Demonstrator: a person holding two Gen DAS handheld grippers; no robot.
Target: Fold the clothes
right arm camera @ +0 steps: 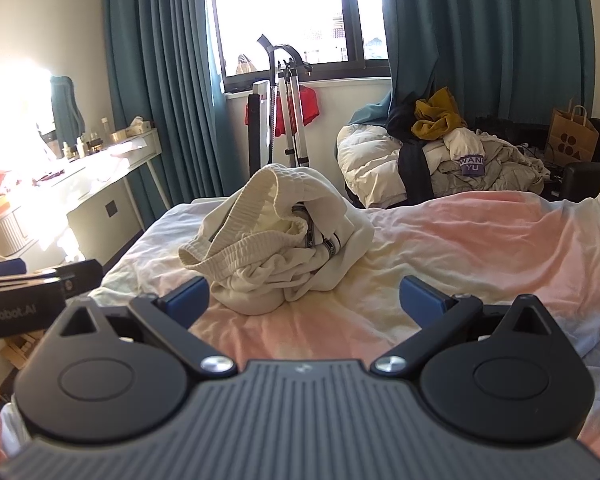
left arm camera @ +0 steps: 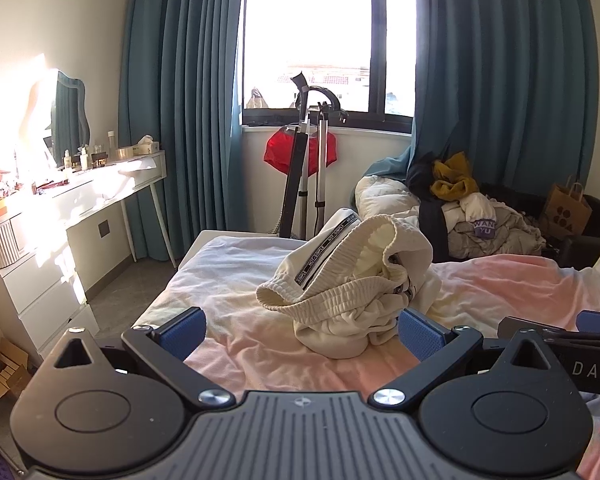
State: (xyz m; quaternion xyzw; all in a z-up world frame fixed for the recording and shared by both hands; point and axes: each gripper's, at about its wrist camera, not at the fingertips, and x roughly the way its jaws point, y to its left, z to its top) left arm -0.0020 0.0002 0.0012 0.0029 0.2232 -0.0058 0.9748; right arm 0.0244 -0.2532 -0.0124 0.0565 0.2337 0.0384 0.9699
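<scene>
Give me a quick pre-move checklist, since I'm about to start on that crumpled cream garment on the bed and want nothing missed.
1. Left gripper open: ok.
2. Right gripper open: ok.
3. Cream garment free, no gripper touching it: ok.
4. Garment laid flat for folding: not ok, it sits bunched in a heap.
5. Bed sheet bare beside the garment for spreading: ok.
6. Garment's type and which side faces up: cannot tell.

Beyond the left gripper's [left arm camera: 302, 330] spread jaws, the cream garment's [left arm camera: 352, 280] black stripe read "NOT·SIMPLE". Farther right, a purple patch [left arm camera: 483, 229] read "WANG YU". The right gripper's [left arm camera: 580, 368] casing showed "DAS".
</scene>
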